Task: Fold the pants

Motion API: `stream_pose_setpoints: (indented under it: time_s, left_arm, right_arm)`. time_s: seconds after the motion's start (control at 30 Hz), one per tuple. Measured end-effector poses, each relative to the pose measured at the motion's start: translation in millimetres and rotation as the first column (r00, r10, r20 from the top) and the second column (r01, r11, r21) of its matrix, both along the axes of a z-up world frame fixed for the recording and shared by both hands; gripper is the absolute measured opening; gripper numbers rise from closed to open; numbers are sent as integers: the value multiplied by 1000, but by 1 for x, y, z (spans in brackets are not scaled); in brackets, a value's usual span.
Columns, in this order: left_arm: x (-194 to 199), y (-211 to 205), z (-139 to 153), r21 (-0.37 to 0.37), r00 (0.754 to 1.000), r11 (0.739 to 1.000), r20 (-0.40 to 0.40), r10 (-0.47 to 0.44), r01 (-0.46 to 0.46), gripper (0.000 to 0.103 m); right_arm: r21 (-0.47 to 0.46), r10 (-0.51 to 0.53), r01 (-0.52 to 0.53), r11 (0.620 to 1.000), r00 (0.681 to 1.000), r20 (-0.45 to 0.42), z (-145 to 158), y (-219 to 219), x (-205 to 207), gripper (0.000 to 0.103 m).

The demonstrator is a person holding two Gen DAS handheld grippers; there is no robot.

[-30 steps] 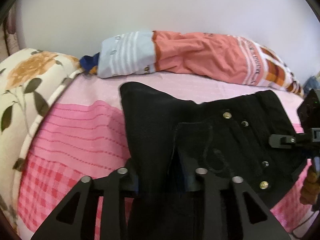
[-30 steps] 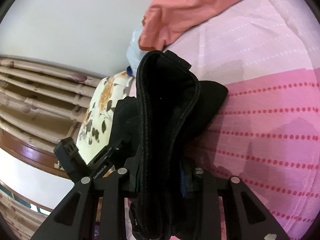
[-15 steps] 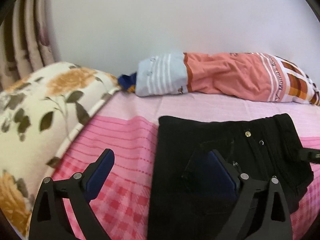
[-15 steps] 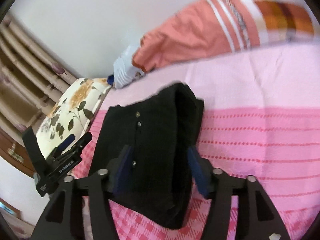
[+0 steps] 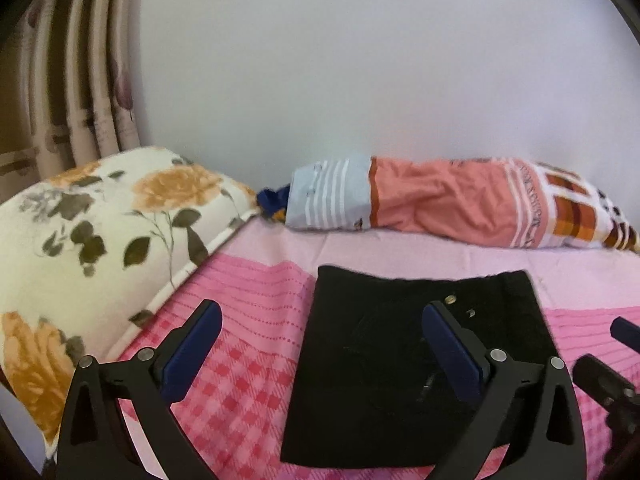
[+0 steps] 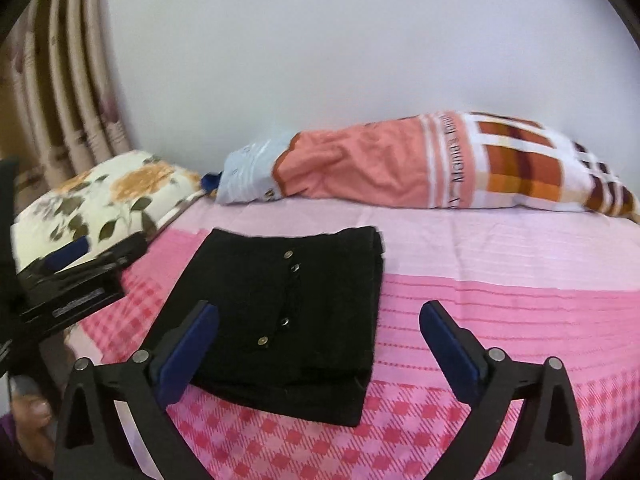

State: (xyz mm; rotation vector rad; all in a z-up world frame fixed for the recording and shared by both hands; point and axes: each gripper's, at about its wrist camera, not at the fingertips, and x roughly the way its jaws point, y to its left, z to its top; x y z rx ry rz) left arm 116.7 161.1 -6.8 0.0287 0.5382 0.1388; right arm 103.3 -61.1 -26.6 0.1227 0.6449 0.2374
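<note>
My black pants (image 6: 288, 320) lie folded flat on the pink bedsheet (image 6: 500, 312), and both my left gripper (image 5: 320, 332) and right gripper (image 6: 320, 332) are wide open holding nothing, so a bump from one could mess up the fold.

My left gripper (image 5: 322, 318) is held with its jaws spread wide, both blue-padded fingers (image 5: 192, 346) clear of any contact and holding nothing. My right gripper (image 6: 318, 320) is in the same condition: jaws fully apart, pads (image 6: 450, 344) exposed, nothing between them. Both point forward and slightly downward, side by side. In the right wrist view, my left gripper's black body shows at the left edge.
</note>
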Motion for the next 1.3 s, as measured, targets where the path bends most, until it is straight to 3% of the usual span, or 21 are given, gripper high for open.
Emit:
stream_pose_setpoints:
  time_s: [0.13,0.27,0.67,0.77,1.07,1.3]
  left_arm:
    - [-24,-4,20,-6,999,1000,44,-4,4,103]
    - [-40,-8,32,9,999,1000,38,16,-16,103]
    - [-101,-27,79,86,979,993,196,63,-81,103]
    - [-113,-35,86,117,974,992,225,21,-49,103]
    - [-127,-51,99,142,979,988,185,-81,55,103]
    - [-144,-48,108,78,967,991,222,-124,109,103]
  right_arm:
    - [21,-37,37,999,999,-13,9,-9,-7,102]
    - [35,-56,56,998,998,2,19,-12,-21,102]
    - [42,-47,43,998,995,91,54,-9,-67,102]
    - [47,-51,46,998,993,102,59,-11,-75,102]
    - [71,-65,57,996,992,107,65,-17,-88,102]
    - [74,-59,51,996,992,109,68,-17,-95,103]
